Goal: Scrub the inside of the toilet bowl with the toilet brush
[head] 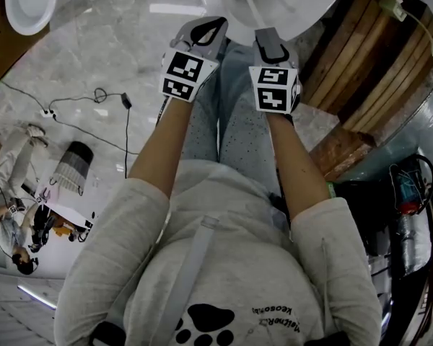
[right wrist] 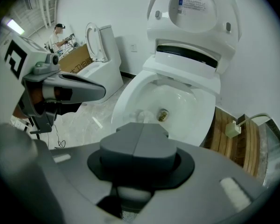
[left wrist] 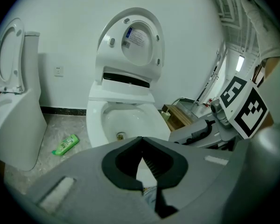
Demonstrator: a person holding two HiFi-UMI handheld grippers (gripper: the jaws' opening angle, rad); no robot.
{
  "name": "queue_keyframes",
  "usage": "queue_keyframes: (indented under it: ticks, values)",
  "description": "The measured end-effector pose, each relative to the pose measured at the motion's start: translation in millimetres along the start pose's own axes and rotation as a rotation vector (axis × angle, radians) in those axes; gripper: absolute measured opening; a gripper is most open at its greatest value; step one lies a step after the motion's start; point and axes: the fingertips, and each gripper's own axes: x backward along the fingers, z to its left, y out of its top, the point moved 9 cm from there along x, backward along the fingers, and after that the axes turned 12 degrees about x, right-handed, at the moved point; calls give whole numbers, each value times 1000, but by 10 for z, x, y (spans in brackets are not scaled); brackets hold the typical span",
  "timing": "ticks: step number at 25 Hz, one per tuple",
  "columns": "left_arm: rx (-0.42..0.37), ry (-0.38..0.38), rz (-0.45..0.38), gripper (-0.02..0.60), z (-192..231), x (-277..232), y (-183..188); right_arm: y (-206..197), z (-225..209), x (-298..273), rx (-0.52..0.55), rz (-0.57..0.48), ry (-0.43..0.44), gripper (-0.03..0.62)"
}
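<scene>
My right claw [right wrist: 139,146] is clamped tight on the toilet brush [head: 247,3]. The brush's long axis runs straight ahead and down from that claw into the toilet bowl [right wrist: 189,104], with its bristle head just left of the drain [right wrist: 163,115]. My left claw [left wrist: 141,143] is closed on nothing, alongside. I judge the scrubbing is the right's job.
</scene>
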Motion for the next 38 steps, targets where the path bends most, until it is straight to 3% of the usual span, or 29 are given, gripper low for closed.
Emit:
queue_keyframes:
  ticks: [38]
  values:
    - [-2,-7,19,-5,264,-399,503,733,-503,-328,13,-30,19,152]
